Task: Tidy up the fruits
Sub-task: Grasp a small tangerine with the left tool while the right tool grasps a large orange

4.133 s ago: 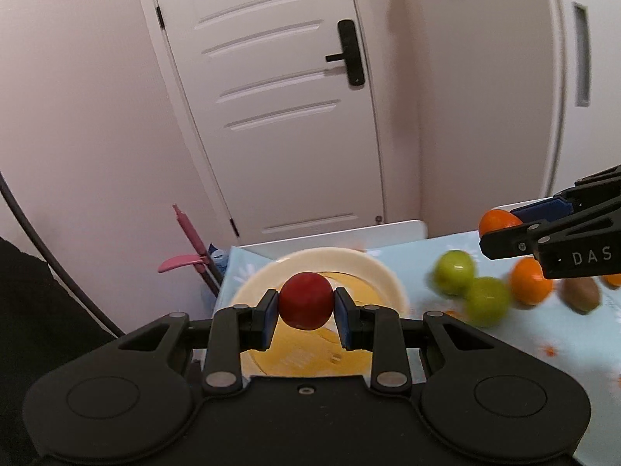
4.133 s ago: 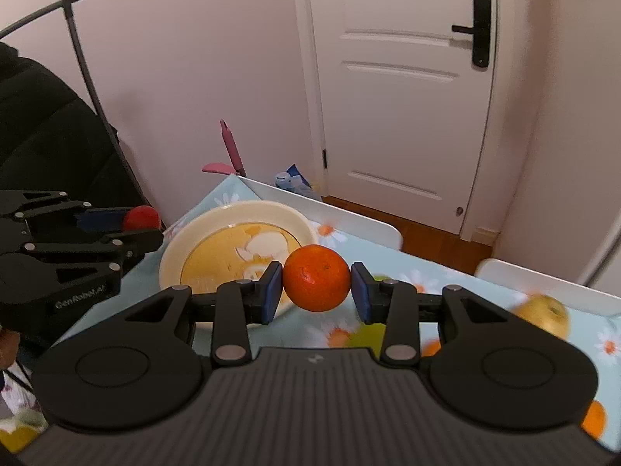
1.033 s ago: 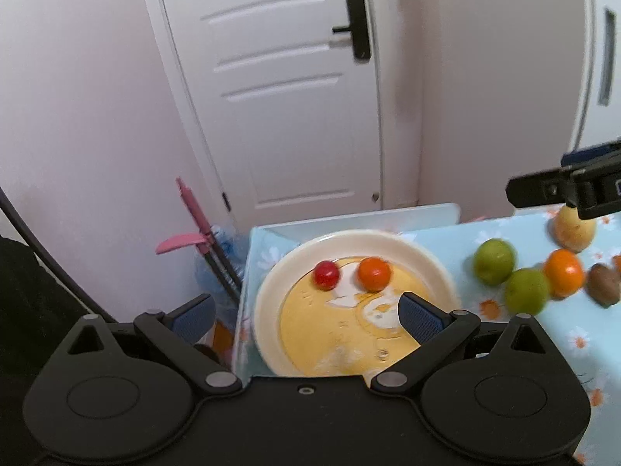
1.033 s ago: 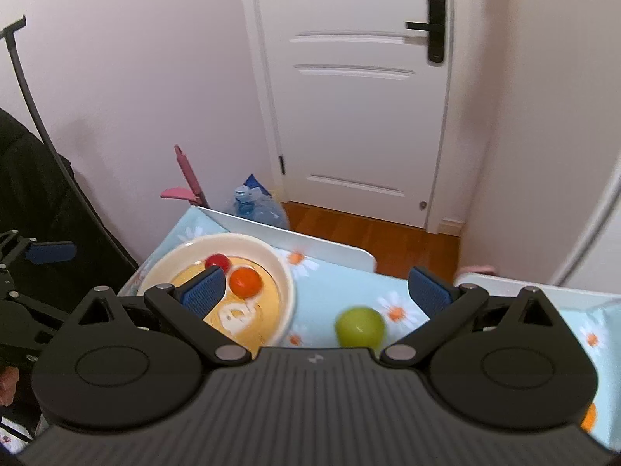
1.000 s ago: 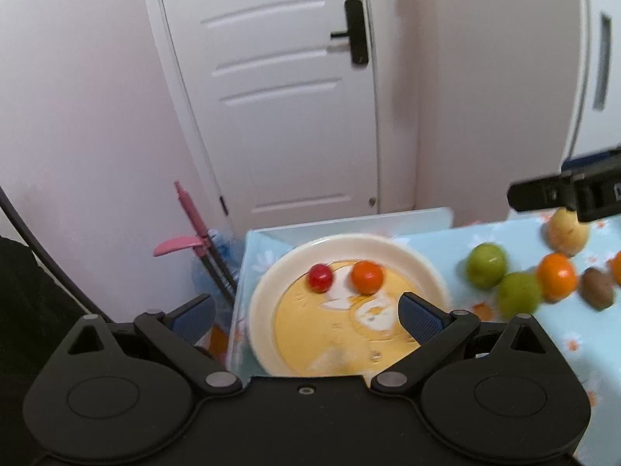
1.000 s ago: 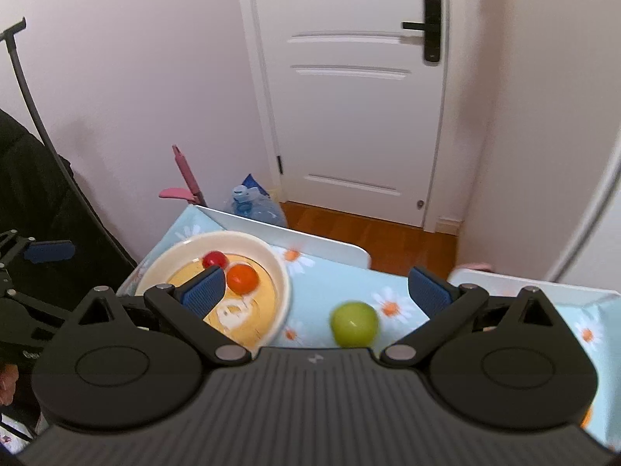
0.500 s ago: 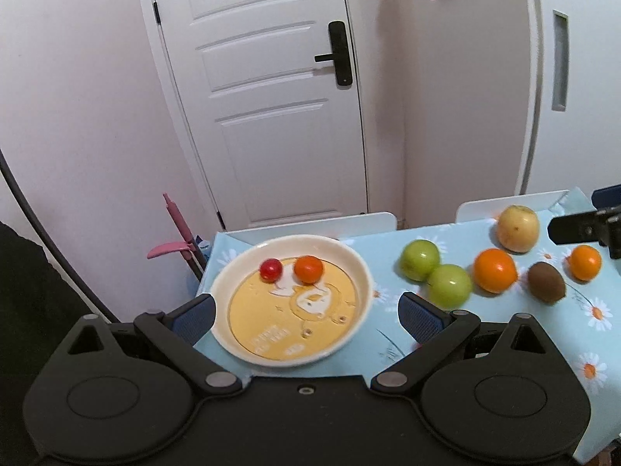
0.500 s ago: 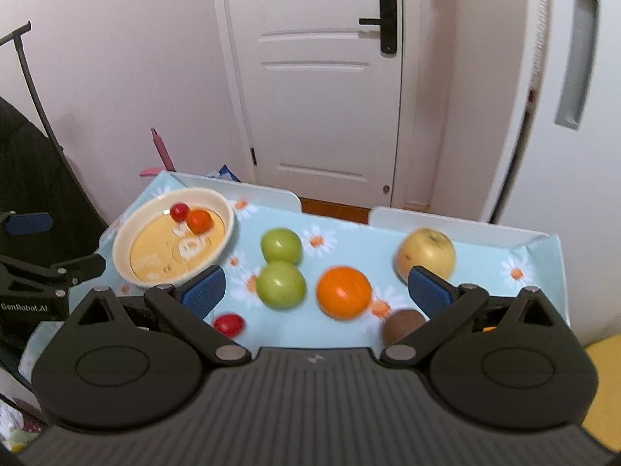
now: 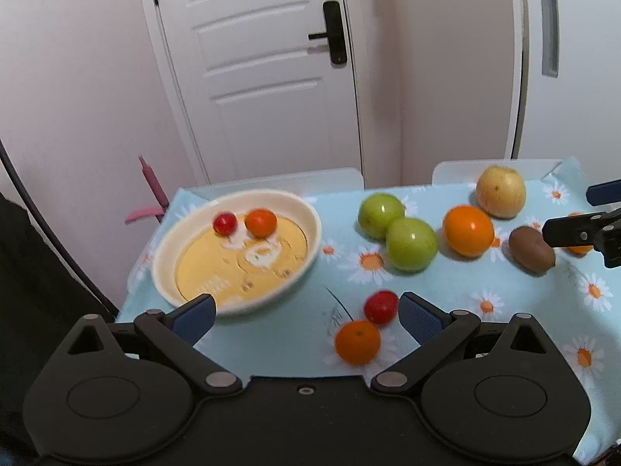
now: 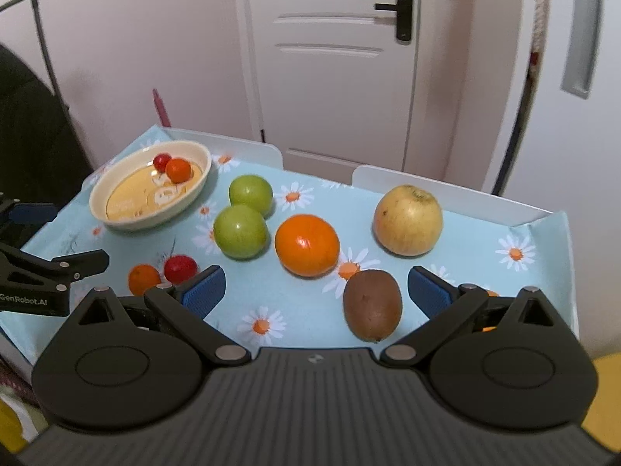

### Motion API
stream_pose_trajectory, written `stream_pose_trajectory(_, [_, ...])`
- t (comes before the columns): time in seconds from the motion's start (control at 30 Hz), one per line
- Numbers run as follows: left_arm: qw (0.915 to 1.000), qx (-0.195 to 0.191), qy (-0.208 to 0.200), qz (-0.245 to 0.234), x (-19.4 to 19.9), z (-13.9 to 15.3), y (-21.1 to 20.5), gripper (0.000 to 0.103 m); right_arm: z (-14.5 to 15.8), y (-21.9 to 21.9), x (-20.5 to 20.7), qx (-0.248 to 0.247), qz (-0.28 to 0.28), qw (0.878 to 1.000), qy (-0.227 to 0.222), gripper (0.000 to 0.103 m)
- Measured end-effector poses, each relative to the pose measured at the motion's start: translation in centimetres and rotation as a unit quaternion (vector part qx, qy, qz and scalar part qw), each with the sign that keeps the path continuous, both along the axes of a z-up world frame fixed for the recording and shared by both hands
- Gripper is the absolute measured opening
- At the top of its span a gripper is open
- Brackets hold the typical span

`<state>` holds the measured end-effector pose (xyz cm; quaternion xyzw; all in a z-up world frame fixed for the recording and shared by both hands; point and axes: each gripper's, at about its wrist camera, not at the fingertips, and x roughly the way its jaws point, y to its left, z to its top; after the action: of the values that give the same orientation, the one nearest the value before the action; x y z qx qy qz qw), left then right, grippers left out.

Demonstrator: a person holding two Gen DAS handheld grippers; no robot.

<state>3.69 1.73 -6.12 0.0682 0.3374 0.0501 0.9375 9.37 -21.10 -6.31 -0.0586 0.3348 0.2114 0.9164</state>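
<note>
A cream bowl [image 9: 163, 256] [image 10: 97, 198] at the table's left end holds a red cherry tomato [image 9: 225, 223] [image 10: 160, 161] and a small orange [image 9: 261, 223] [image 10: 179, 170]. On the daisy cloth lie two green apples [image 9: 411, 244] [image 10: 240, 232], a large orange [image 9: 469, 230] [image 10: 307, 245], a yellow apple [image 9: 500, 192] [image 10: 408, 220], a kiwi [image 9: 531, 250] [image 10: 372, 305], a loose tomato [image 9: 381, 306] [image 10: 179, 268] and a small mandarin [image 9: 357, 342] [image 10: 143, 279]. My left gripper [image 9: 306, 316] is open above the near edge, the loose tomato and mandarin by its right finger. My right gripper [image 10: 316, 289] is open over the kiwi.
A white door [image 9: 264, 66] stands behind the table, with a white cabinet [image 10: 574, 77] to the right. White chair backs [image 10: 446, 192] line the far edge. A pink handle [image 9: 149, 178] and dark fabric [image 10: 27, 132] sit left of the table. Another small orange [image 9: 578, 248] lies behind the right gripper.
Both grippers let go of the tomato and the small orange, which now lie in the bowl. Both have pulled back from the bowl and stand open; more of the table shows.
</note>
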Motion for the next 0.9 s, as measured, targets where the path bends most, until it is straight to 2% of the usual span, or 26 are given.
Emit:
stream_pose_trajectory(0.17, [0.9999,0.004,0.009,-0.003,0.4,-2.7,-1.0,0.1,-2.4,0.4,1.5,-0.006,0.038,0.999,-0.01,0.103])
stream_pose_trajectory(0.3, [0.9997,0.014,0.019,-0.006,0.7,-4.3,-1.6,0.092,-3.8,0.7,2.9,-0.003,0.067,0.998,-0.016,0.103])
stream_pose_trajectory(0.47, [0.9995,0.001,0.031,-0.004,1.3,-5.5,-1.8,0.083,-4.8,1.2,4.7,-0.009,0.085,0.996,-0.02,0.103])
stream_pose_trajectory(0.63, [0.9992,0.007,0.04,-0.007,2.0,-6.1,-2.3,0.064,-5.5,1.6,6.1,-0.014,0.105,0.994,-0.01,0.103])
stream_pose_trajectory(0.77, [0.9988,-0.007,0.049,-0.002,2.6,-6.3,-2.2,0.05,-6.0,2.0,6.8,-0.022,0.116,0.993,-0.008,0.103])
stream_pose_trajectory(0.8, [0.9986,-0.009,0.052,-0.003,2.6,-6.4,-2.2,0.041,-6.1,2.0,7.0,-0.022,0.117,0.993,-0.006,0.103])
stream_pose_trajectory(0.9, [0.9986,-0.007,0.052,-0.002,2.7,-6.4,-2.2,0.041,-6.4,2.1,7.6,-0.02,0.123,0.992,0.002,0.103])
